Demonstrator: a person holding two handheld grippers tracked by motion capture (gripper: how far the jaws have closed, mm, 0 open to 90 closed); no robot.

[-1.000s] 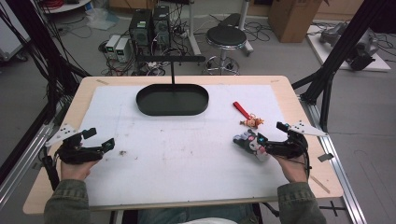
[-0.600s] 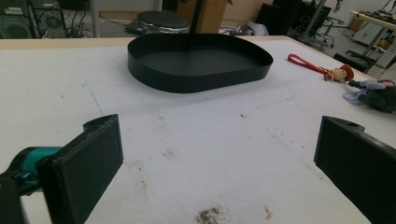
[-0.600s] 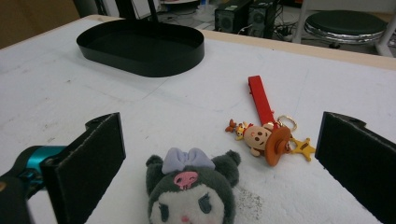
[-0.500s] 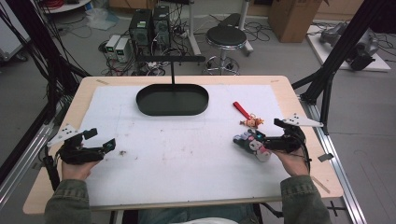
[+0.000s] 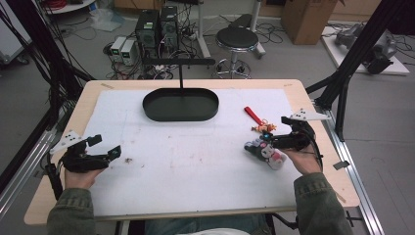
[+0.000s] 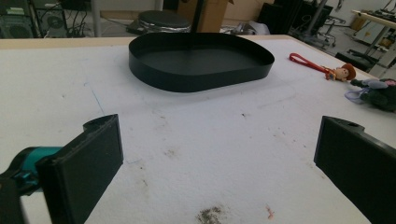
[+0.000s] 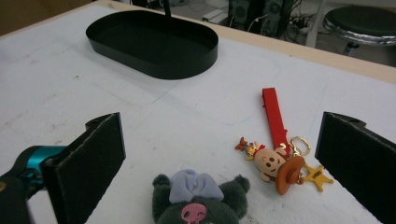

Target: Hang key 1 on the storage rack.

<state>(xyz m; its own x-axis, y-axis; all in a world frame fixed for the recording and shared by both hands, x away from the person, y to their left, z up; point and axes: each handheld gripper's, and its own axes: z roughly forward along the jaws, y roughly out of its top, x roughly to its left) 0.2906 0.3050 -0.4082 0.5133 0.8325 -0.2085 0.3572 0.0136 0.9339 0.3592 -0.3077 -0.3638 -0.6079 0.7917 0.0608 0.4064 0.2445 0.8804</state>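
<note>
White table (image 5: 195, 171): plush toy (image 7: 196, 200) faces right tongs (image 7: 224, 163), both tongs released.

I see a small plush toy (image 7: 198, 203) on the white mat, on the right side of the table. It is dark grey and fuzzy, with a pale purple bow on its head and a pink nose. Its face points up. Just beside it lies a cowboy keychain (image 7: 275, 163). The little cowboy has a round face and a brown hat. A gold star and a gold ring hang by him. His red strap (image 7: 274, 119) lies flat and points toward the far side of the table.
</note>
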